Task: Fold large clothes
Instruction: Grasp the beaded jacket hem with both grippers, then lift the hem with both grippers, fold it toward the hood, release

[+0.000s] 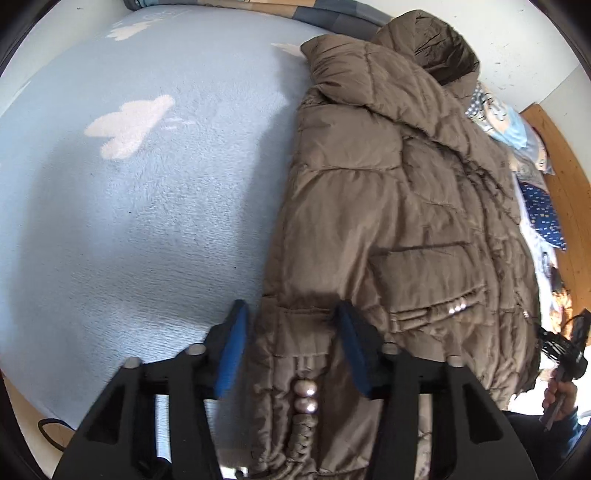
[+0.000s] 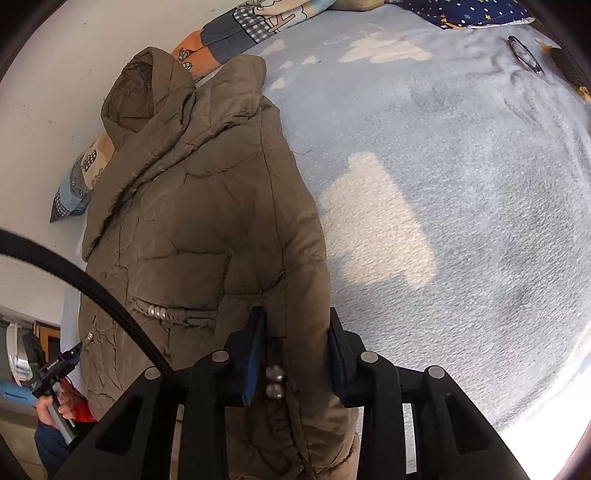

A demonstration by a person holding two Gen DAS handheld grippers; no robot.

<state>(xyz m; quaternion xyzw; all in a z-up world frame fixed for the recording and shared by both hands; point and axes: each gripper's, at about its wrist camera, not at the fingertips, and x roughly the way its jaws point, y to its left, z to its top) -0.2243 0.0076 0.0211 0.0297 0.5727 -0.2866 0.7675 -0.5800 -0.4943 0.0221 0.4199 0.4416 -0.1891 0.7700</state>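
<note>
our brown puffer jacket (image 1: 388, 206) lies lengthwise on the pale blue fleece blanket (image 1: 147, 221), hood away from us. the left gripper (image 1: 291, 350) and right gripper (image 2: 295, 354) each straddle a hem corner, jaws half closed, pads barely touching. slick padding could slip free as we lift.

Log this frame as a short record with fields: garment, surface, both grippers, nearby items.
garment: brown puffer jacket, lying lengthwise, hood toward the wall
surface: light blue fleece blanket with white cloud shapes
left gripper: fingers either side of the jacket's hem edge, a gap showing by one pad
right gripper: fingers pressed on the opposite hem edge
nearby items: patterned pillows by the wall; glasses on the blanket
fold: not yet started
</note>
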